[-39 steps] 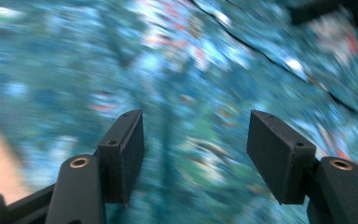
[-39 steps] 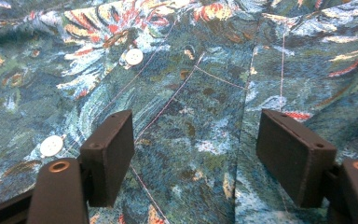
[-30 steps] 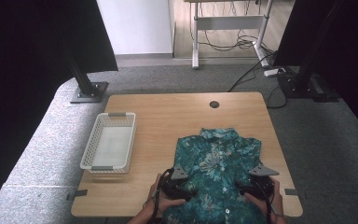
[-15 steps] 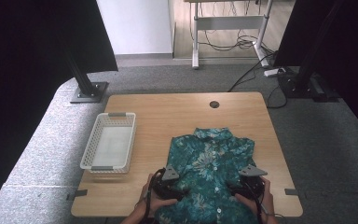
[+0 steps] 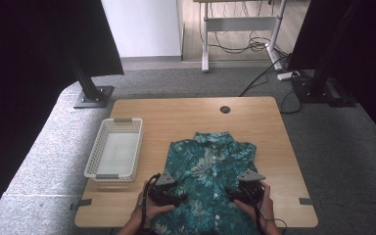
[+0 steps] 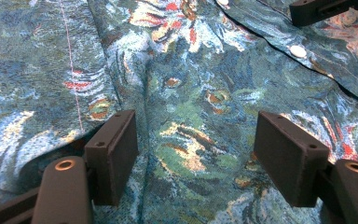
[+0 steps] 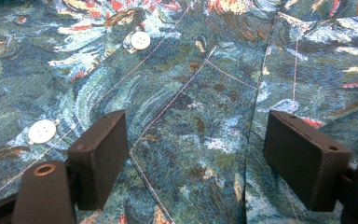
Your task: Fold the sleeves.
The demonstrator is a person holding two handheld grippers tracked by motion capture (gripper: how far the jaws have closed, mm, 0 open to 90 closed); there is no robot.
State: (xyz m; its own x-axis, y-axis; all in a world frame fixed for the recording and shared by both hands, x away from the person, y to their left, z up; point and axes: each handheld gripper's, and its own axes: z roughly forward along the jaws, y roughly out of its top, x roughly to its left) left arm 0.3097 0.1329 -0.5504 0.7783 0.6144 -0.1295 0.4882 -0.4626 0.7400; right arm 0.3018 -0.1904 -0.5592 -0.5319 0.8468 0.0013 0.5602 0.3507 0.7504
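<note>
A teal floral short-sleeved shirt [image 5: 210,161] lies flat on the wooden table [image 5: 186,117], collar at the far end and its lower part at the near edge. My left gripper [image 5: 180,197] rests on the shirt's lower left part. In the left gripper view its jaws stand open [image 6: 196,140] over the fabric [image 6: 191,84], pinching nothing. My right gripper [image 5: 236,194] sits on the lower right part, open too [image 7: 198,140], above the button placket [image 7: 141,40]. A black jaw tip of the right gripper [image 6: 317,9] shows at the top of the left gripper view.
A white mesh basket [image 5: 112,120] stands empty on the left of the table, close to the shirt's left sleeve. A round cable hole [image 5: 224,109] sits near the table's far edge. Black stands and cables occupy the floor beyond.
Both hands have slid to the left across the table, and the shirt has shifted left with them, closer to the basket.
</note>
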